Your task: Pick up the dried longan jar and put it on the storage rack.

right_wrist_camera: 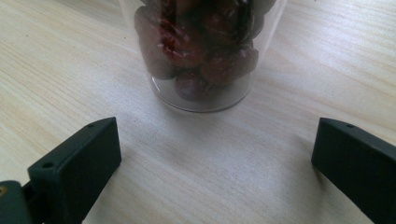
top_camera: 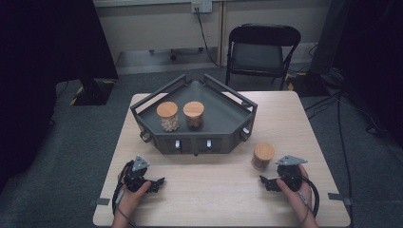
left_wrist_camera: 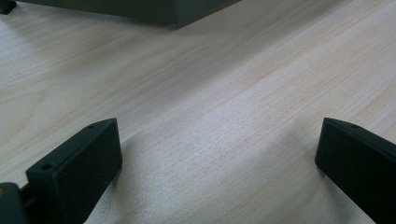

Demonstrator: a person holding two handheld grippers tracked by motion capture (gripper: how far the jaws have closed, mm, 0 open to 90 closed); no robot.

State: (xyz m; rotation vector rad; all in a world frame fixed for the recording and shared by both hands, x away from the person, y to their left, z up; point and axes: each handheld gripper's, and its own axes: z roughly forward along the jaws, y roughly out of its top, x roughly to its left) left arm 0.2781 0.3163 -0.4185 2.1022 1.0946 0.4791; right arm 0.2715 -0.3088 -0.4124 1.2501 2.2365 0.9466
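A glass jar with a wooden lid (top_camera: 263, 156) stands on the table just right of the dark tray (top_camera: 223, 111). It holds dark red dried fruit (right_wrist_camera: 201, 56). My right gripper (top_camera: 267, 183) lies on the table close in front of that jar. Its jaws are open (right_wrist_camera: 217, 128) and the jar stands just beyond the tips, untouched. My left gripper (top_camera: 158, 183) rests near the front left of the table, open (left_wrist_camera: 219, 130), with only bare wood between its jaws. In the tray stand two more lidded jars, one with pale contents (top_camera: 167, 116) and one with brown contents (top_camera: 193, 115).
The tray's front wall (top_camera: 199, 144) carries small knobs and faces me. A black folding chair (top_camera: 263, 47) stands behind the wooden table (top_camera: 214, 194). Cables run over the floor at the right.
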